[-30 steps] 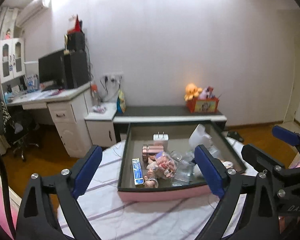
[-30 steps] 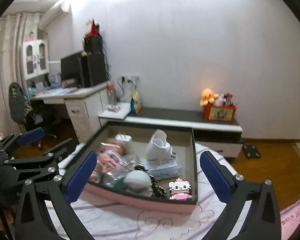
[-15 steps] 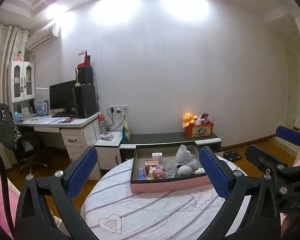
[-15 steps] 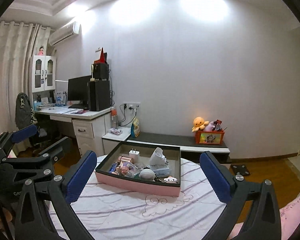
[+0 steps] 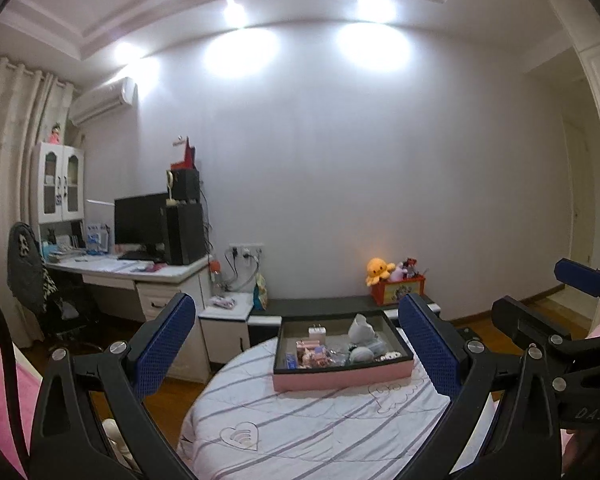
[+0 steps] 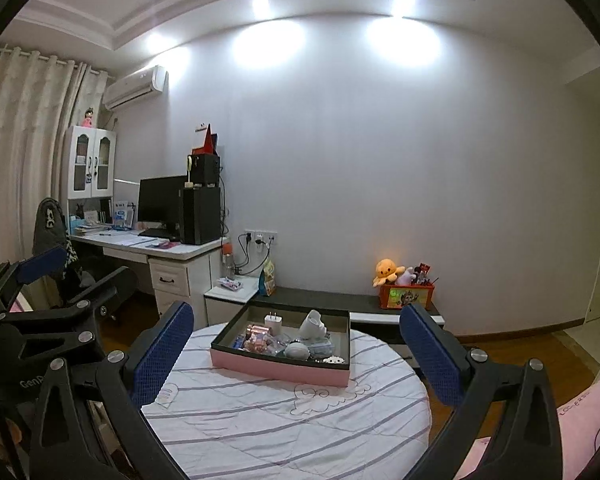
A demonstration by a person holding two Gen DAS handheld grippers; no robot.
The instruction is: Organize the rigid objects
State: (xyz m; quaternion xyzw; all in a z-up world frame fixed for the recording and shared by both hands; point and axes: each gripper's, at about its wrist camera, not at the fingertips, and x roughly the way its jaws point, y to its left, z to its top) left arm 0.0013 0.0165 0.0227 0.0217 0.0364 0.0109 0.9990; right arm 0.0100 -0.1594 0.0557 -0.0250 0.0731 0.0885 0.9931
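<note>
Two tools, both spread wide, nothing gripped.
Left tool (image 5: 296,354): level, blue pads far apart; its jaws have just been opening, with nothing between them. Right tool (image 6: 296,354): tipped slightly down, pads equally wide, empty. They sit side by side, each showing in the other's view.

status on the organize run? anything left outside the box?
Looks close to done: the small items sit in the pink box on the round table, whose striped cloth shows nothing loose. In hand: nothing; left tongs and right tongs are open and empty, well short of the box. Nothing visibly left.
</note>
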